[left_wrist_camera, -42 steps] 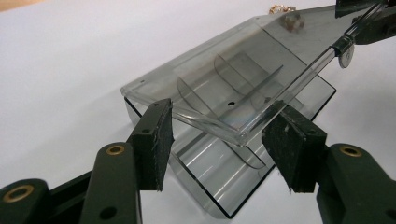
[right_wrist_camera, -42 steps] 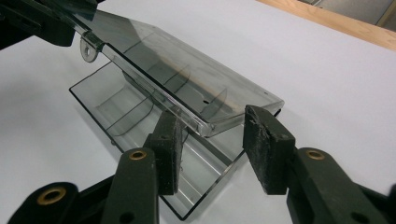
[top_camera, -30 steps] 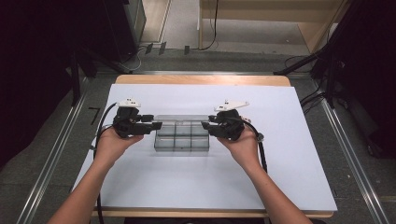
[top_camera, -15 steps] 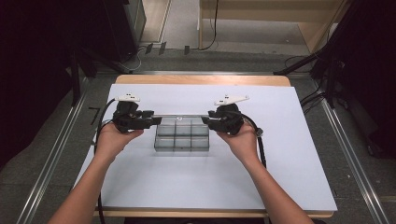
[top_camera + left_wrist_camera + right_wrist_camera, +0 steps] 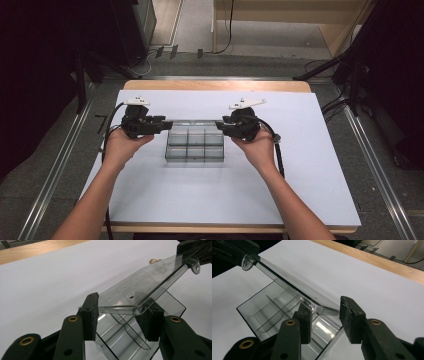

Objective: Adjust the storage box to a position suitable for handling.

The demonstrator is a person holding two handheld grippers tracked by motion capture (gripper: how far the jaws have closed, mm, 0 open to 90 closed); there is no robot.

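The clear lid [image 5: 192, 121] stands raised over the back edge of the box [image 5: 195, 146] mid-table. The left gripper [image 5: 120, 320] has just been closing and pinches one lid end; the right gripper [image 5: 325, 320] brackets the other — contact there unclear. Thin, slick, stiff plastic — best held at its ends.

hidden: box [image 5: 195, 146] rear edge under raised lid [image 5: 192, 121] (high view) | contents: unreadable
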